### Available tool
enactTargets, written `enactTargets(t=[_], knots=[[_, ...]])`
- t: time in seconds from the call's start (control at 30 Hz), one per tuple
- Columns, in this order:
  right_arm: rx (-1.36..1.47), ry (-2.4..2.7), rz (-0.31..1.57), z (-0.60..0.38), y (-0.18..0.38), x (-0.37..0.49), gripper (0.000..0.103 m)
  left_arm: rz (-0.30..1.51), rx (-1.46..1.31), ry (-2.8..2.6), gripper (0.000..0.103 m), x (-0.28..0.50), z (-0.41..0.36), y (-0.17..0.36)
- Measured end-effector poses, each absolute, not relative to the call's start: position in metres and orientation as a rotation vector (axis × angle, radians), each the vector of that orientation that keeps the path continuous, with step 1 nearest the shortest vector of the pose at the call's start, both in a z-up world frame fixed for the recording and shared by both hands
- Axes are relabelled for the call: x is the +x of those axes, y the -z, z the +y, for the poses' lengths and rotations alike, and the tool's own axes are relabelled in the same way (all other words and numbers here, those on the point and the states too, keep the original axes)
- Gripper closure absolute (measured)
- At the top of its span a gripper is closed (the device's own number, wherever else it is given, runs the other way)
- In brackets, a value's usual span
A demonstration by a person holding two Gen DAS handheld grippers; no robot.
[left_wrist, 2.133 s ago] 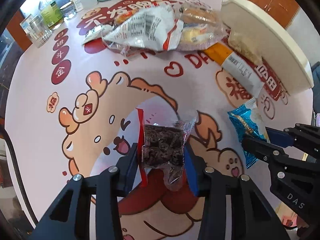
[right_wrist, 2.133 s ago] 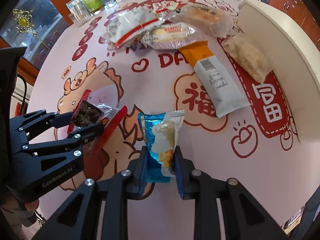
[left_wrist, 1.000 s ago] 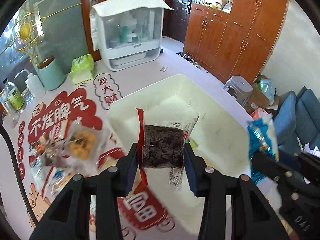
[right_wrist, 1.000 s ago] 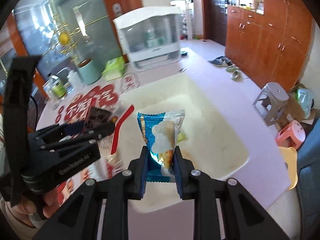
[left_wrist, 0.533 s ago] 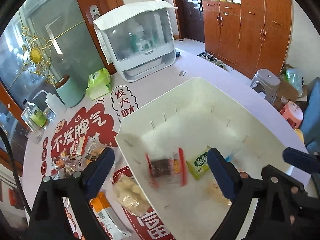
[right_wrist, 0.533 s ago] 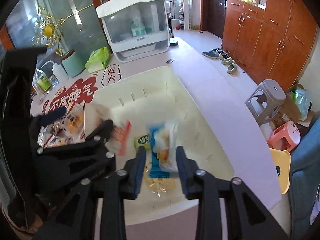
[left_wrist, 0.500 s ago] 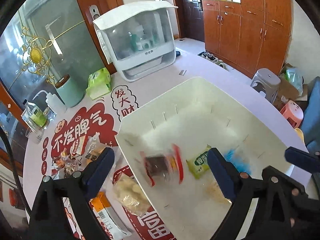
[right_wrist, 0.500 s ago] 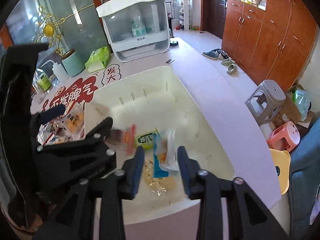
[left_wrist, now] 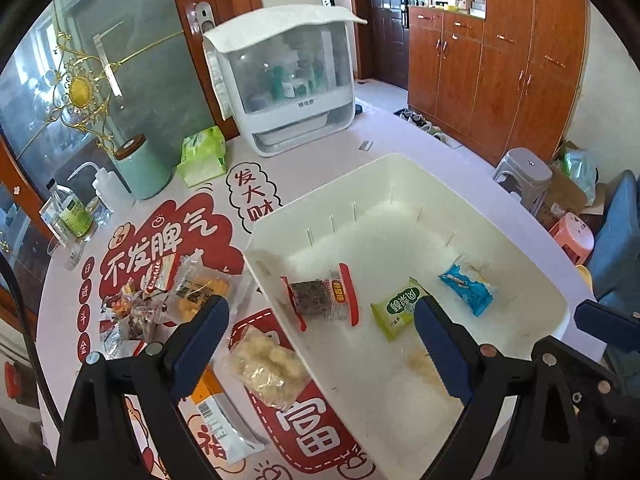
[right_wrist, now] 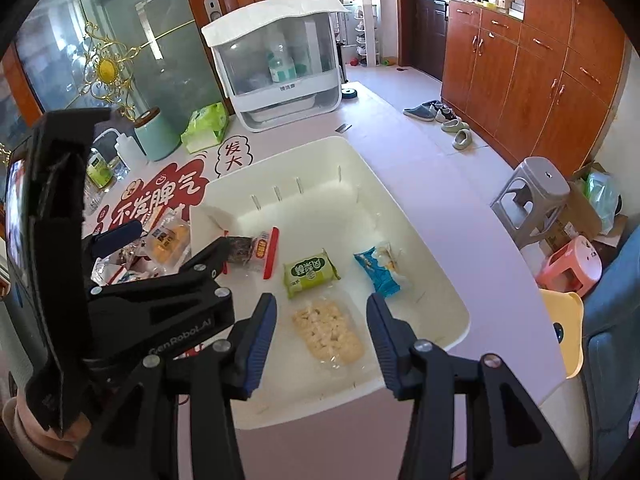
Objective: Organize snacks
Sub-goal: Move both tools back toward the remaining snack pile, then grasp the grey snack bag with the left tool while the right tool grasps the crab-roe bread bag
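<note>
- Right now your left gripper (left_wrist: 320,344) is spread wide and holds nothing; it hangs above the near-left wall of the white bin (left_wrist: 400,168).
- Just ahead of it, between its fingers, the red-edged dark snack packet (left_wrist: 320,300) lies flat on the bin floor.
- Beside your left gripper's right finger (left_wrist: 440,344) lies the green packet (left_wrist: 396,308), and further right the blue packet (left_wrist: 466,288), apart from each other.
- Below the left finger, outside the bin, a clear bag of pale puffs (left_wrist: 266,364) rests on the printed table mat (left_wrist: 160,232), touching the bin's outer wall, with an orange-and-white packet (left_wrist: 218,420) nearer you.
- Left of that finger, a heap of loose snacks (left_wrist: 160,296) sits on the mat.
- Your right gripper (right_wrist: 322,340) is also wide apart and empty, over the bin's near end.
- Between its fingers a clear bag of pale pieces (right_wrist: 328,332) lies on the bin floor.
</note>
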State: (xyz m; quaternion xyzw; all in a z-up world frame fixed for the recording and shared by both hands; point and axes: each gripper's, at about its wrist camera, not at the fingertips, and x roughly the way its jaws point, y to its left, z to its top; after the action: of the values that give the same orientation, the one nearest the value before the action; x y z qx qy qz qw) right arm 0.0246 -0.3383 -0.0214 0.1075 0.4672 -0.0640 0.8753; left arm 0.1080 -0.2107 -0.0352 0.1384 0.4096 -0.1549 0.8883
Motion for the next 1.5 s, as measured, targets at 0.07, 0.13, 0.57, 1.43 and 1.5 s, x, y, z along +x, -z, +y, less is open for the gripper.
enactTargets(t=[0.07, 0.13, 0.57, 1.43, 1.5], knots=[[0.232, 0.135, 0.975, -0.335, 0.019, 0.022, 0.055, 0.841, 0.283, 0.331, 0.01, 0.102, -0.203, 0.029], [0.243, 0.135, 0.972, -0.33, 0.016, 0.017, 0.055, 0.833, 0.279, 0.334, 0.01, 0.096, -0.193, 0.023], [0.292, 0.114, 0.95, -0.279, 0.004, -0.013, 0.055, 0.82, 0.237, 0.31, 0.01, 0.058, -0.09, -0.006], [0.221, 0.03, 0.988, -0.123, -0.008, 0.058, 0.056, 0.879, 0.161, 0.191, 0.01, 0.119, 0.15, -0.015], [0.214, 0.03, 0.982, -0.118, -0.011, 0.067, 0.056, 0.891, 0.16, 0.198, 0.01, 0.131, 0.153, -0.012]])
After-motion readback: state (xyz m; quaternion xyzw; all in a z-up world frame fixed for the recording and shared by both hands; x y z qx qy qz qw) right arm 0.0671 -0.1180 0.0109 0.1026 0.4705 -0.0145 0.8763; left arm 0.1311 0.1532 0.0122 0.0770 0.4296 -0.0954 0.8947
